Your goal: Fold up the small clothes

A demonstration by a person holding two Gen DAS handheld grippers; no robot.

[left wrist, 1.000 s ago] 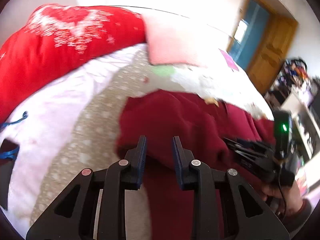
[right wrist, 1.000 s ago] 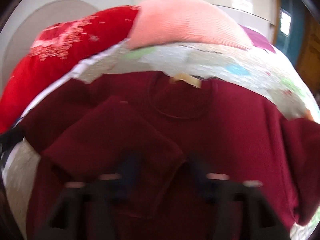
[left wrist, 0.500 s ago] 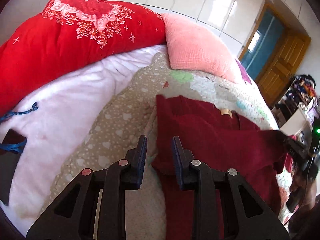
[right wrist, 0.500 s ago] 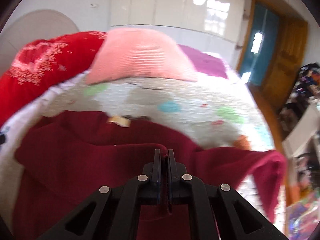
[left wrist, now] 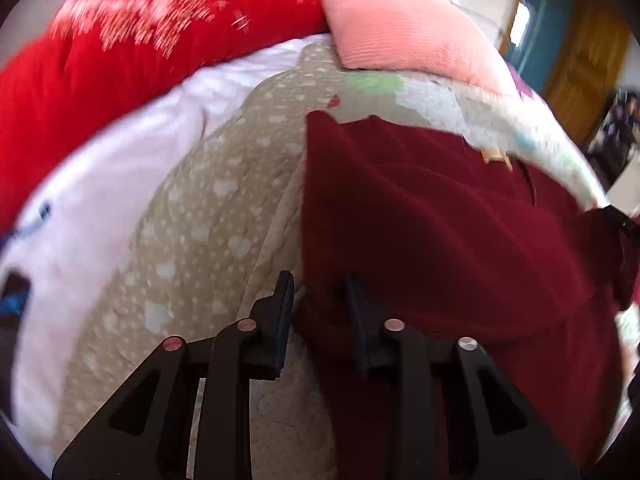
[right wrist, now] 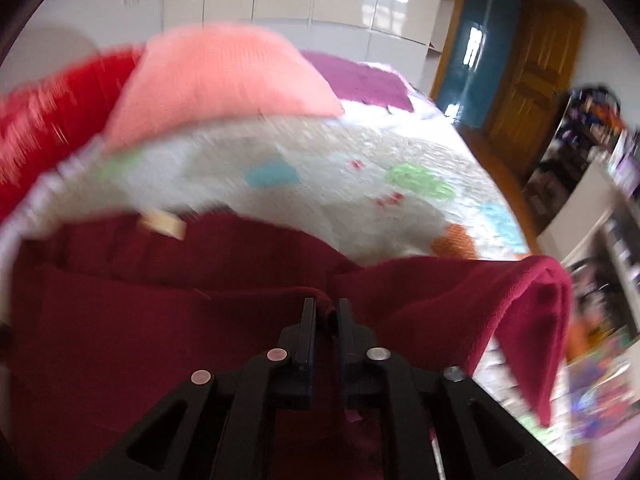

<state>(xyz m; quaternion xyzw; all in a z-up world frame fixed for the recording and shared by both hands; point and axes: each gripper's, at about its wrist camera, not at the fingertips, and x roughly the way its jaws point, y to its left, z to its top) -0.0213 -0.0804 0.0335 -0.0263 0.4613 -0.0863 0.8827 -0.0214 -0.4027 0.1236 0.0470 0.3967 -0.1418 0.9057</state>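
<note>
A dark red sweater (left wrist: pixel 440 220) lies on the bed, its tan neck label (left wrist: pixel 494 156) at the far side. My left gripper (left wrist: pixel 318 300) is open, its jaws straddling the sweater's folded left edge. In the right wrist view the same sweater (right wrist: pixel 120 320) fills the foreground with its label (right wrist: pixel 164 222) at the left. My right gripper (right wrist: pixel 326 314) is nearly shut, pinching a fold of the sweater's cloth between its fingers. One sleeve (right wrist: pixel 532 308) hangs raised to the right.
The bed has a beige dotted quilt (left wrist: pixel 200 240) and a white sheet (left wrist: pixel 100 184). A red blanket (left wrist: pixel 120 40) and a pink pillow (left wrist: pixel 400 32) lie at the head. A wooden door (right wrist: pixel 532 92) and cluttered shelves (right wrist: pixel 600 160) stand at the right.
My left gripper has moved in closer onto the sweater's left edge. My right gripper stays pinched on the cloth and has shifted, with the raised sleeve hanging higher and wider at the right.
</note>
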